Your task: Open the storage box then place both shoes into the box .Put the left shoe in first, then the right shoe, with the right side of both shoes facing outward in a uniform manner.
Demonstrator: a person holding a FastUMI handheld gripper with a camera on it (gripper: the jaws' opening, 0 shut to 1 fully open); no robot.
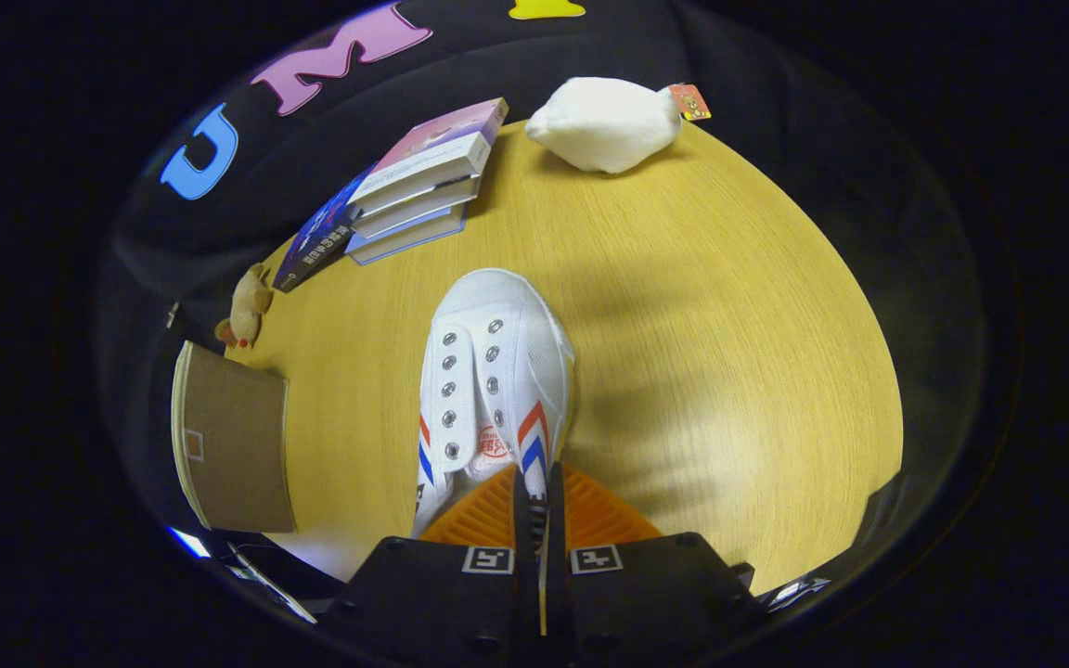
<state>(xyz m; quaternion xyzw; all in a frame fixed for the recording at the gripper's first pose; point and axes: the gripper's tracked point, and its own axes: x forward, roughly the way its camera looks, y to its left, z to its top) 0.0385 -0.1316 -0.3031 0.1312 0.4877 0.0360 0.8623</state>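
Gripper view shows a white canvas shoe with red and blue stripes (488,380), toe pointing away over the round yellow wooden table (711,371). The gripper (534,520) is squeezed almost closed, both fingers pinching the shoe's heel edge. Left sits a brown cardboard box (238,445); beyond lie stacked books (418,186) and a white plush toy (604,125).

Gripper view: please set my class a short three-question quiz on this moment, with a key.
1. True or false: the gripper holds the white shoe by its collar.
2. What lies beyond the shoe's toe, at the table's far edge? A) stacked books B) a mug C) a lamp
3. Fill in: the small plush toy lies just beyond the brown ____.

Key: 1 true; 2 A; 3 box.
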